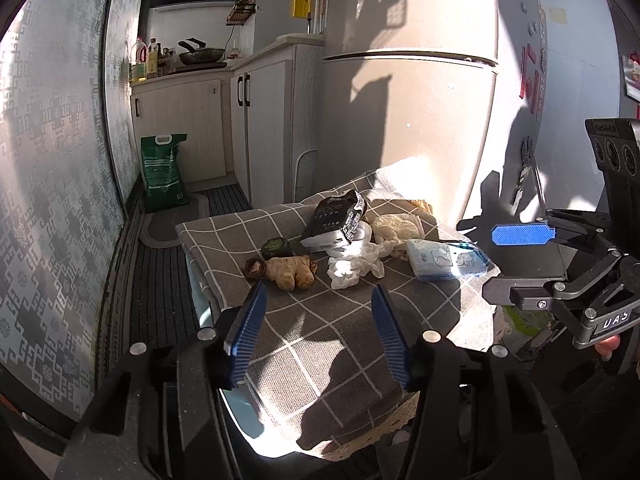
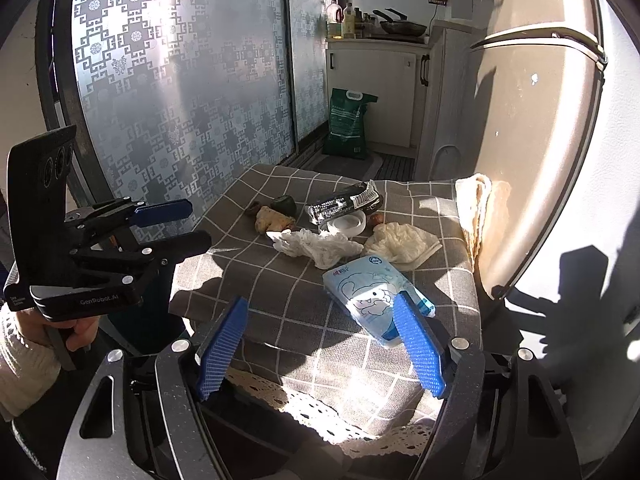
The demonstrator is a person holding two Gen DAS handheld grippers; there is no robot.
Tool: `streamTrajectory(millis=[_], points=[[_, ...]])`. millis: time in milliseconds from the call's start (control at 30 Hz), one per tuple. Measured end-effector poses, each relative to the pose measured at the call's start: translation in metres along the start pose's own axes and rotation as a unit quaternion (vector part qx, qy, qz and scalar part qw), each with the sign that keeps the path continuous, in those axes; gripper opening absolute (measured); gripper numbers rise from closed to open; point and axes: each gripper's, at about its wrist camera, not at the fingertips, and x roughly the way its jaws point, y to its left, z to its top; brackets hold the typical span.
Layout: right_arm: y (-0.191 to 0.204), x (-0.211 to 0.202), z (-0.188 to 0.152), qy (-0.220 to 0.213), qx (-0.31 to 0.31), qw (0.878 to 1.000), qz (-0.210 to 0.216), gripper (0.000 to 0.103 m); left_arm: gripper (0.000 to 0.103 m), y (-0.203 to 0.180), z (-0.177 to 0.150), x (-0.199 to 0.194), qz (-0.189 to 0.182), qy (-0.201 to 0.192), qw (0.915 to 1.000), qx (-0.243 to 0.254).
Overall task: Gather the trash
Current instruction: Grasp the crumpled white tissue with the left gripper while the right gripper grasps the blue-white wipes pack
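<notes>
While all litter lay ahead of the spread, empty left fingers (image 1: 320, 336) and right fingers (image 2: 320, 344), nothing collected: pale-blue plastic tissue packet (image 2: 374, 300), crumpled white tissue (image 2: 316, 246), black foil wrapper (image 2: 344, 202) left on the checked-cloth desk (image 2: 248, 276).

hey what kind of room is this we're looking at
Most likely a small home kitchen: a fridge stands behind the cloth-covered table, and a frying pan and oil bottles sit on a counter with cabinets.

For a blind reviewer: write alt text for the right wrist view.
An open blue-padded right tool hovers over a grey checked tablecloth, nearest a pale blue cartoon tissue pack. Beyond lie crumpled white tissue, ginger root and a black wrapper.
</notes>
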Motion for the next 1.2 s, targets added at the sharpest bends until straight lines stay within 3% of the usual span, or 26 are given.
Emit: streamTrajectory(millis=[133, 233, 500, 633, 700, 867, 1200], points=[[-0.004, -0.002, 0.001, -0.003, 0.005, 1.0, 0.004, 0.076, 0.04, -0.008, 0.003, 0.02, -0.02, 0.017, 0.9996, 0.01], [-0.011, -0.004, -0.001, -0.004, 0.011, 1.0, 0.003, 0.076, 0.036, -0.011, 0.006, 0.034, -0.036, 0.029, 0.9989, 0.006], [-0.025, -0.007, -0.009, 0.001, 0.024, 1.0, 0.004, 0.076, 0.036, -0.012, 0.012, 0.067, -0.021, 0.045, 0.9988, -0.002], [-0.029, -0.005, -0.012, 0.006, 0.023, 1.0, 0.01, 0.076, 0.015, -0.01, 0.011, 0.077, -0.022, 0.057, 0.9981, -0.012], [-0.031, -0.005, -0.015, 0.009, 0.023, 1.0, 0.01, 0.076, 0.013, -0.01, 0.012, 0.08, -0.022, 0.059, 0.9979, -0.014], [-0.037, -0.002, -0.016, 0.01, 0.026, 1.0, 0.011, 0.076, 0.002, -0.013, 0.011, 0.08, -0.032, 0.059, 0.9976, -0.018], [-0.046, 0.022, -0.005, 0.014, 0.001, 0.999, 0.033, 0.076, 0.002, -0.007, 0.008, 0.042, -0.039, 0.035, 0.9982, -0.031]])
